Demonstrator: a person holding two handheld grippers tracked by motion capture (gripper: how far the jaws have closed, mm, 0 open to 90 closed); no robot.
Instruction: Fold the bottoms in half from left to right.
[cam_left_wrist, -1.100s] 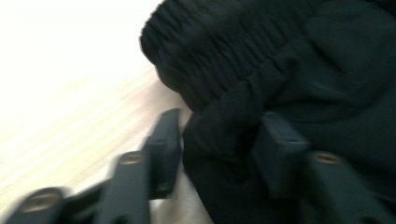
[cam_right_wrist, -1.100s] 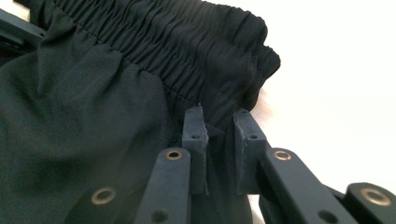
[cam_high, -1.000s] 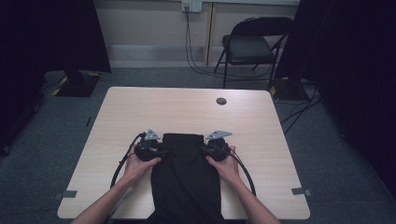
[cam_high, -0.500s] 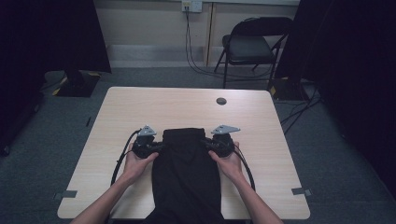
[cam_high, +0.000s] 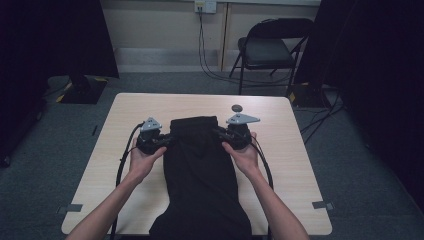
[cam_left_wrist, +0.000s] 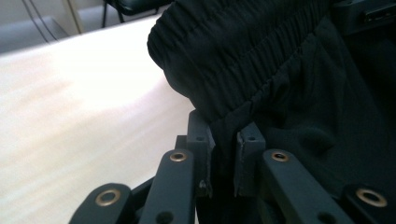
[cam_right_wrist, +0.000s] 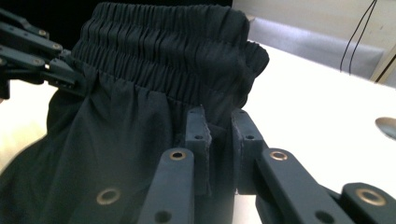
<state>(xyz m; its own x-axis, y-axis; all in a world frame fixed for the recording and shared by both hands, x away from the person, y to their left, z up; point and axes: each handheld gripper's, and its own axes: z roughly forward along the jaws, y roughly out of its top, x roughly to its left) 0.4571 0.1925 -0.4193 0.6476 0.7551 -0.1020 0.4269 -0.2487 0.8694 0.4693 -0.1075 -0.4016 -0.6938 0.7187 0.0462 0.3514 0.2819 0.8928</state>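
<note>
A pale wood-grain table (cam_high: 295, 165) with rounded corners stands on grey carpet, tape marks near its front corners. Behind it a cream wall carries a socket with hanging cables, and a black folding chair (cam_high: 270, 47) stands to the right; dark curtains close in both sides. A small round grey disc (cam_high: 237, 107) lies on the table near the far edge.

Black shorts (cam_high: 200, 170) lie down the middle of the table, running to the near edge. The cloth is thin and smooth, with a ribbed, gathered elastic waistband at the far end, lifted off the table.

The left gripper (cam_high: 167, 140) has its fingers (cam_left_wrist: 201, 144) clamped on the cloth just below the waistband at its left side. The right gripper (cam_high: 218, 133) has its fingers (cam_right_wrist: 196, 140) clamped on the cloth at the right side.
</note>
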